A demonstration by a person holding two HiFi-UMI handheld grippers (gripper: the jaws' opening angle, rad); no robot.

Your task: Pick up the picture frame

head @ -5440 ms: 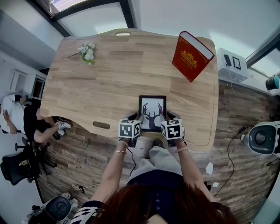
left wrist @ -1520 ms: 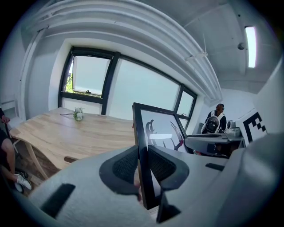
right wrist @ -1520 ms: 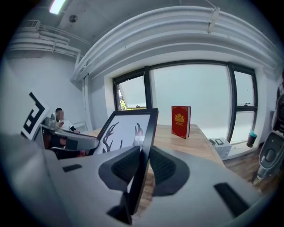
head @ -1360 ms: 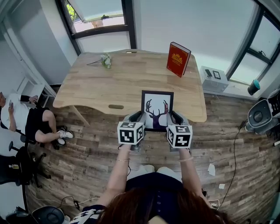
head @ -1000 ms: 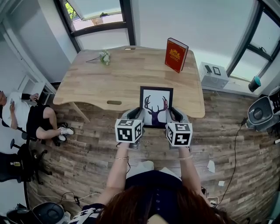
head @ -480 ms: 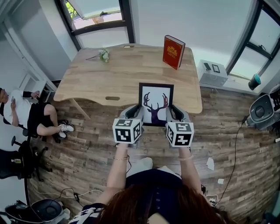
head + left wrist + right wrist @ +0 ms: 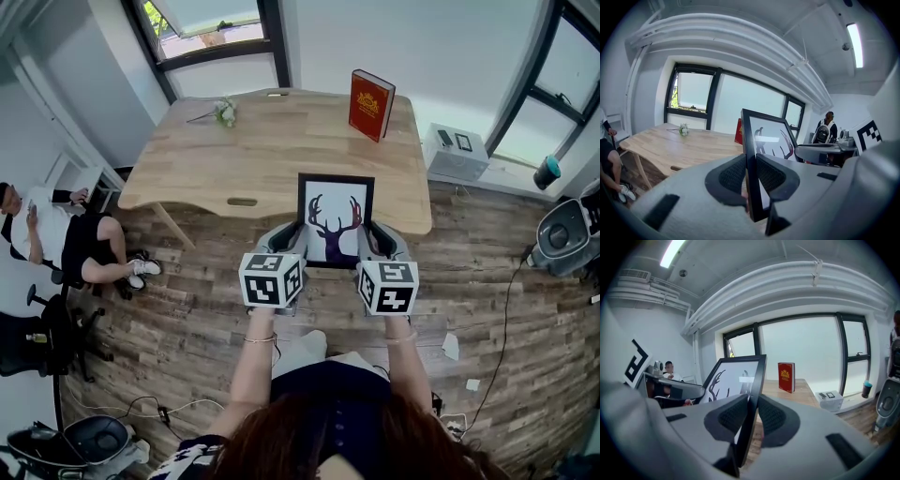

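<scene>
The picture frame (image 7: 336, 218), black-edged with a dark deer-antler print on white, hangs in the air above the near edge of the wooden table (image 7: 234, 155). My left gripper (image 7: 292, 242) is shut on the frame's left border (image 7: 750, 168), and my right gripper (image 7: 371, 242) is shut on its right border (image 7: 752, 404). In both gripper views the black edge sits clamped between the ribbed pads. The frame's lower edge is hidden behind the grippers in the head view.
A red book (image 7: 371, 92) stands upright at the table's far right. A small white flower sprig (image 7: 223, 112) lies far left. A seated person (image 7: 56, 234) is left of the table; a white box (image 7: 453, 148) and machines stand right.
Over the earlier frames the picture frame came up off the tabletop, held by both grippers. In the last second it has stayed nearly still while the head view shifted slightly.
</scene>
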